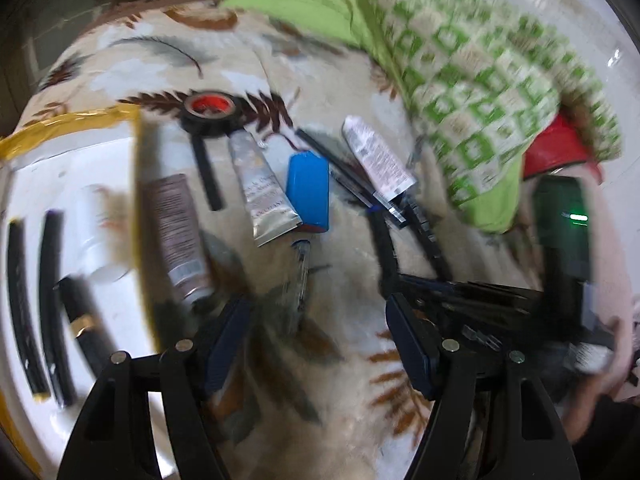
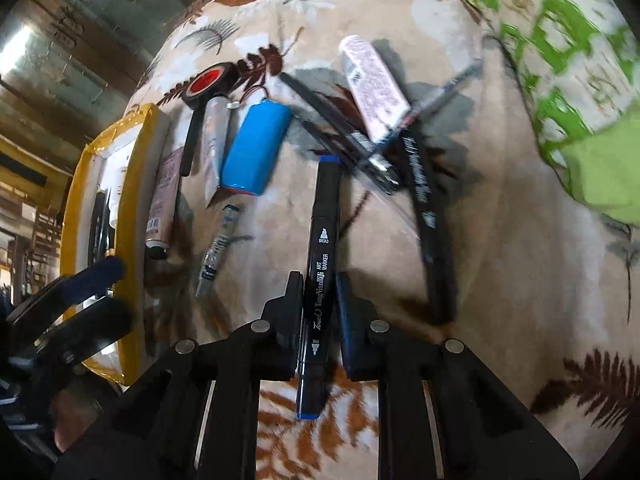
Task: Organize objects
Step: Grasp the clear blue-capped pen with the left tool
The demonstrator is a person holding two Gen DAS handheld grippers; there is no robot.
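Here, right gripper (image 2: 318, 312) clamped on black art marker (image 2: 320, 264) above leaf-print blanket (image 2: 500, 280); left gripper (image 1: 316, 344) open, empty. Best carried level toward yellow-edged box (image 2: 132, 200), left, kept clear of blue battery pack (image 2: 256, 148).

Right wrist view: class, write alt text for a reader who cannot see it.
The right tool grips a black art marker above a leaf-print blanket. Beyond lie a blue battery pack, tubes, pens and a tape roll; a yellow-edged box stands at left.
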